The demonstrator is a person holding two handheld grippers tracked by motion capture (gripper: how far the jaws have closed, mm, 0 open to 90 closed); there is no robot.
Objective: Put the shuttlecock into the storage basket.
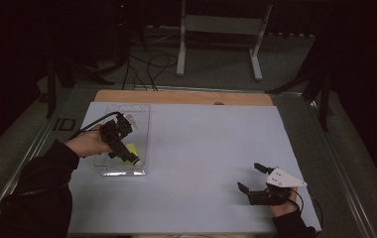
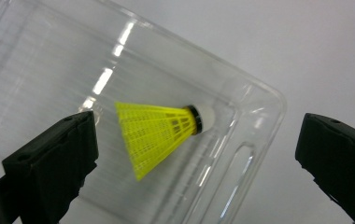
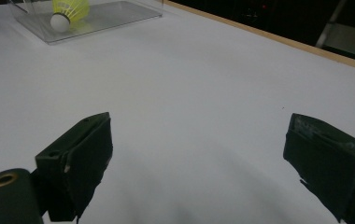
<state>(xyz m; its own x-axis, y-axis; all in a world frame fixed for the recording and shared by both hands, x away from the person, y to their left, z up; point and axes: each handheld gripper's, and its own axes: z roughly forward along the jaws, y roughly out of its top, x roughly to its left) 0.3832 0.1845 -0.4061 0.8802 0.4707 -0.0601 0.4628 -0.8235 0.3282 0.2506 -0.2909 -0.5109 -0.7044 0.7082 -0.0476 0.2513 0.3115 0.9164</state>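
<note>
Already the yellow shuttlecock (image 2: 159,135) lies in the clear tray (image 2: 259,121) at the bench's left; both tongs, left (image 1: 127,154) and right (image 1: 250,178), gape wide, holding nothing, so little seems left.

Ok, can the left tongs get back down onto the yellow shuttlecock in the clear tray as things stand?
Probably yes. The left tongs hang open right above the shuttlecock, which lies on its side in the open-topped clear tray, nothing between them. The near tray wall may crowd one jaw.

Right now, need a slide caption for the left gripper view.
Open left gripper above a yellow shuttlecock lying in a clear plastic tray.
</note>
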